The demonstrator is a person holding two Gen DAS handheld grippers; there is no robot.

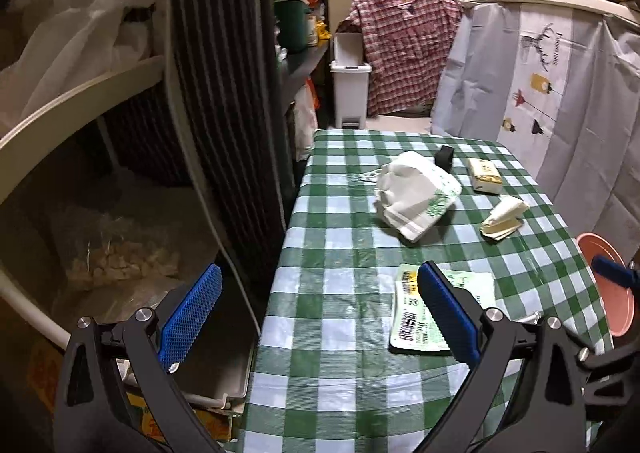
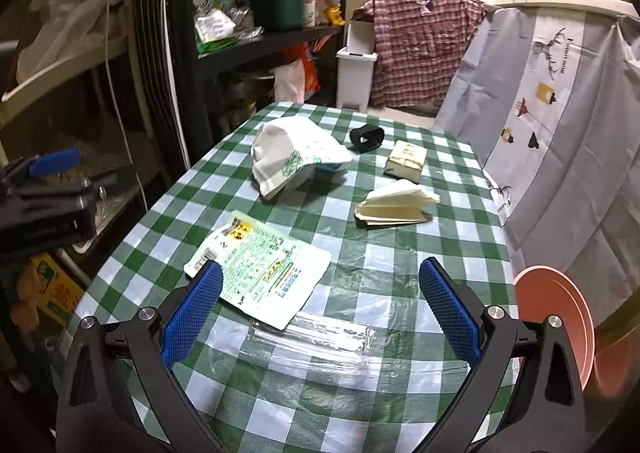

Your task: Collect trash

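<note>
Trash is seen scattered on the checked counter (image 2: 400, 285): a flat printed pouch (image 2: 260, 273), a clear wrapper (image 2: 316, 337), folded napkins (image 2: 394, 203). Both grippers, left (image 1: 320, 313) and right (image 2: 320, 313), are held spread, empty. The light, slippery pouch is best pinched at a raised edge.

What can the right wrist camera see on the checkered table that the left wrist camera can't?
Only the right wrist view shows the clear crinkly plastic wrapper lying near the open right claw.

Only the left wrist view shows the bag of pale chunks on the low shelf beside the table.

Both show the green-and-white checkered tablecloth, white plastic bag with green print, flat green-printed packet, folded cream napkins, white pedal bin and open left claw.
</note>
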